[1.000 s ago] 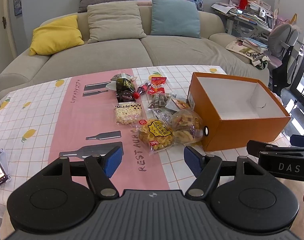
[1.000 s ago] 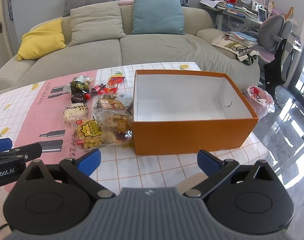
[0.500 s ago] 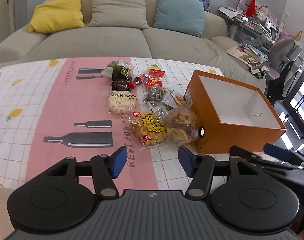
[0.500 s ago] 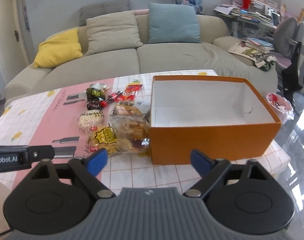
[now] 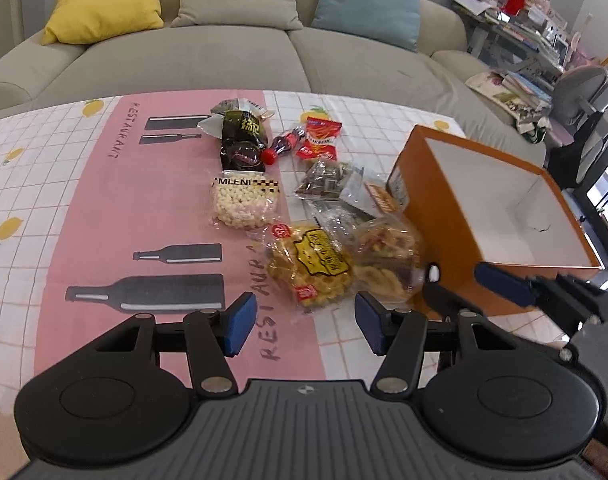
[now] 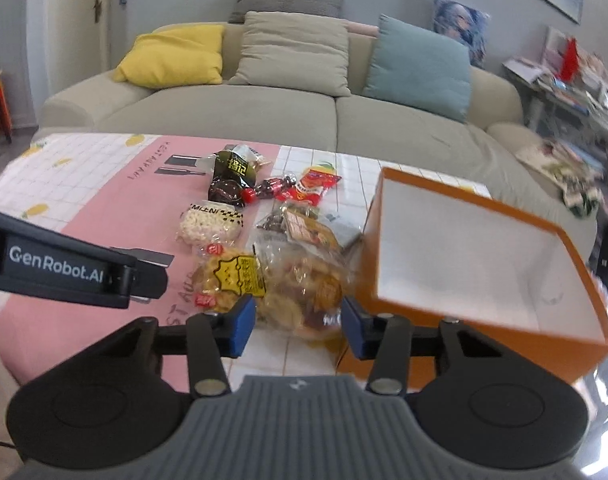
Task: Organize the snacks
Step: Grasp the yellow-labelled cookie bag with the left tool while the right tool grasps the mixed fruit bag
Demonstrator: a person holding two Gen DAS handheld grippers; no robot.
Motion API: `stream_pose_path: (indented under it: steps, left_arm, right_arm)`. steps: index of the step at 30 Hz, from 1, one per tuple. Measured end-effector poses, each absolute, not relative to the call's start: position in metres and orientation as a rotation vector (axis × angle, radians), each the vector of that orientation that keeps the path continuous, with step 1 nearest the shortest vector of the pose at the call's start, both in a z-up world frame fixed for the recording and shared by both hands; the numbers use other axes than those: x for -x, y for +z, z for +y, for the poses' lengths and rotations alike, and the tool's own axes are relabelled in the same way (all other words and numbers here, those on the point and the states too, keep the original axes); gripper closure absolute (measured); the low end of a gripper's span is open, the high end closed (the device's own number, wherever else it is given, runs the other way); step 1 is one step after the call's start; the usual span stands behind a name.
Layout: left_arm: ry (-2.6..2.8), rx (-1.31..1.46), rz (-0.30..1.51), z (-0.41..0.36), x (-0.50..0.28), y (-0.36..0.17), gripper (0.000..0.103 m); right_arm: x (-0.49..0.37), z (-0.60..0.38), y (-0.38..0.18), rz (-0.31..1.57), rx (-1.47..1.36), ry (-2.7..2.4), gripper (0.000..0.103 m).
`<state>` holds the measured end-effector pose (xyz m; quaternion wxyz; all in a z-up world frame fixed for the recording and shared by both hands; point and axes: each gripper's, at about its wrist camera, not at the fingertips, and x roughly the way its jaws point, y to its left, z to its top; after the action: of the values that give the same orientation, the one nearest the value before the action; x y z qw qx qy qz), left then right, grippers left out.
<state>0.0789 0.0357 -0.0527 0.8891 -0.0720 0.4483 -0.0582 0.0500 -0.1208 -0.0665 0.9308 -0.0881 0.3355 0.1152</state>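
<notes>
**Both tongs spread above the near edge of the snack pile**

The left tongs [image 5: 302, 322] stand wide, holding nothing, just short of the yellow-labelled bag of crisps [image 5: 309, 266]. The right tongs [image 6: 299, 328] are spread a little narrower, also holding nothing, with the clear bag of mixed snacks [image 6: 304, 296] showing between their blue pads [image 6: 242, 322].

The two bags lie side by side, and the mixed bag touches the orange cardboard box [image 5: 459, 216] to the right, whose white inside holds nothing. Farther off lie a bag of white puffed balls [image 5: 244, 202], a black packet [image 5: 242, 142], a small cola bottle [image 5: 282, 146], a red sachet [image 5: 319, 138] and a packet of dark pieces [image 5: 325, 178]. All rest on the worktop [image 5: 64, 184], covered by a pink-and-checked cloth. Beyond stands a beige sofa [image 5: 208, 56].
</notes>
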Motion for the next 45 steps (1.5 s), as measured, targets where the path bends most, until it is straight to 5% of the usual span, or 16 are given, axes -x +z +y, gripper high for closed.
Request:
stream_pose_path:
  steps: [2, 15, 22, 24, 25, 28, 40, 43, 45]
  left_arm:
    - [-0.136, 0.151, 0.954, 0.038, -0.088, -0.059, 0.046]
    - [-0.168, 0.285, 1.094, 0.049, -0.132, -0.119, 0.054]
    - [-0.176, 0.338, 1.13, 0.05, -0.146, -0.136, 0.086]
    - [-0.168, 0.339, 1.12, 0.051, -0.144, -0.135, 0.092]
    - [-0.167, 0.342, 1.117, 0.051, -0.142, -0.133, 0.095]
    - [-0.135, 0.339, 1.123, 0.053, -0.137, -0.128, 0.098]
    - [-0.035, 0.259, 1.222, 0.083, -0.083, -0.111, 0.1]
    - [0.011, 0.266, 1.226, 0.09, -0.08, -0.115, 0.092]
    - [0.021, 0.32, 1.213, 0.095, -0.08, -0.115, 0.068]
  right_arm:
    - [-0.063, -0.117, -0.071, 0.689, 0.2, 0.241, 0.061]
    - [-0.116, -0.097, -0.106, 0.707, 0.332, 0.275, 0.074]
    - [-0.118, -0.092, -0.121, 0.69, 0.401, 0.259, 0.071]
    - [-0.118, -0.089, -0.123, 0.681, 0.419, 0.252, 0.075]
    - [-0.118, -0.088, -0.124, 0.678, 0.428, 0.247, 0.087]
    - [-0.116, -0.088, -0.123, 0.687, 0.394, 0.265, 0.092]
    - [-0.08, -0.096, -0.104, 0.795, 0.133, 0.361, 0.096]
    - [-0.073, -0.107, -0.104, 0.831, 0.029, 0.345, 0.096]
    - [-0.068, -0.114, -0.106, 0.831, 0.012, 0.319, 0.096]
